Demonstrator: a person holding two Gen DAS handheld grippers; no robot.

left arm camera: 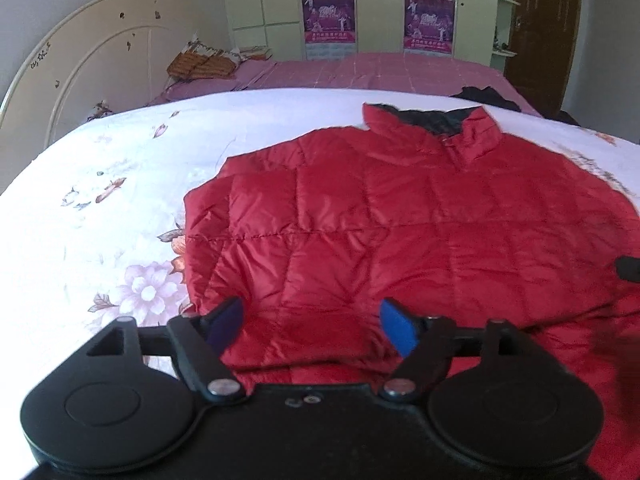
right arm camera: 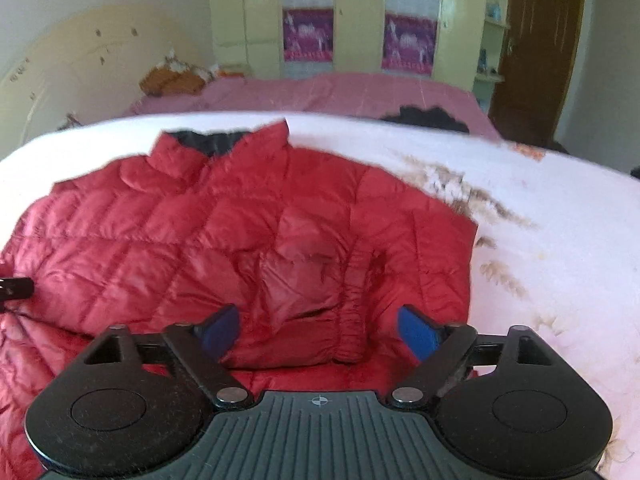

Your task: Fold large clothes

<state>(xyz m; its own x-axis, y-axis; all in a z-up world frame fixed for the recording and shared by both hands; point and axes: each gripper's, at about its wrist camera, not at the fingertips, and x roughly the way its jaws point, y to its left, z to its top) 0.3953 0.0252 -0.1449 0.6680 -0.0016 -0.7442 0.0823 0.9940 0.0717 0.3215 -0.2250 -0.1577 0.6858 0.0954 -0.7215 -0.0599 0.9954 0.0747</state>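
Two handheld grippers hovered over a red quilted jacket (left arm camera: 400,216) spread on a bed. Nearest the left wrist camera, the left gripper (left arm camera: 312,326) stood with its blue-padded fingers (left arm camera: 396,330) wide apart, nothing clamped between them, the jacket's lower left part lying beneath the gap. In the right wrist view, the right gripper (right arm camera: 318,328) likewise held its fingers (right arm camera: 416,334) spread wide and empty above a folded-in sleeve with an elastic cuff (right arm camera: 352,336), which lay across the jacket's front.

The jacket rested front up on a white floral bedsheet (left arm camera: 120,208), its dark-lined collar (left arm camera: 432,120) pointing away from the cameras. At the jacket's edge a small black object (right arm camera: 16,288) showed; what it was could not be told.

Beyond the sheet lay a pink checked bedcover (left arm camera: 380,72), with a dark garment (left arm camera: 486,98) at its right and an orange patterned pillow (left arm camera: 204,64) near the cream headboard (left arm camera: 92,60). Farthest back stood a pale yellow wardrobe (left arm camera: 376,12) bearing purple posters (left arm camera: 328,16) and a brown door (left arm camera: 548,28).
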